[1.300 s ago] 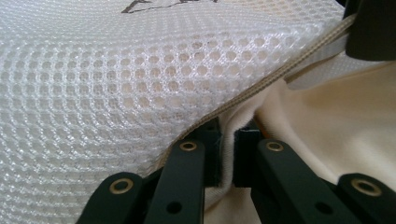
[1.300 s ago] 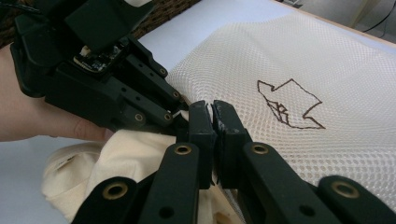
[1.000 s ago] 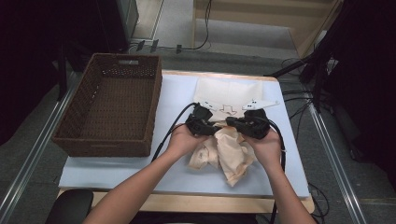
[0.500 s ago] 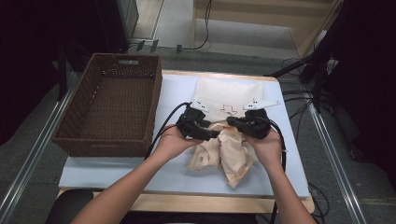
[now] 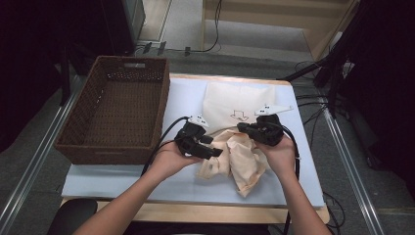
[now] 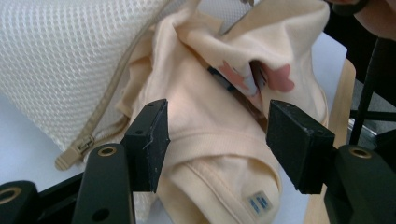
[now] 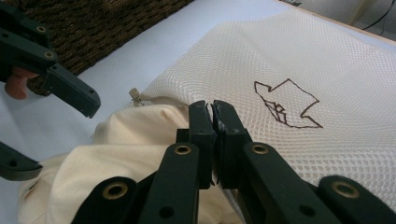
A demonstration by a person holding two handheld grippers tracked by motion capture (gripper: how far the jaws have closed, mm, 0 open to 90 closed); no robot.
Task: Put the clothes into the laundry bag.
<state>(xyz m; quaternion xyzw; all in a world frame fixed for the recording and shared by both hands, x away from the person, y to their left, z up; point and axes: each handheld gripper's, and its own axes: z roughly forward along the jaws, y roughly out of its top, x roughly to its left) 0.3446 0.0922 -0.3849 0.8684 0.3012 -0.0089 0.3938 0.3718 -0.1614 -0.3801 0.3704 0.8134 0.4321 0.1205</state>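
Change: your left tongs (image 5: 215, 152) have shifted toward the wicker basket (image 5: 117, 115) since the earlier frame, and their jaws have just been opening.
Basket: it stands at the counter's (image 5: 122, 181) left side; nothing lies in it.
Mesh bag (image 5: 235, 100): it lies flat behind the cream garment (image 5: 242, 164); its zipper runs beside the cloth.
Left tongs: released, jaws apart, with a garment fold between them and no pad pressing.
Right tongs (image 7: 214, 116): clenched at the garment's upper edge, against the mesh bag; you cannot tell what they pinch.
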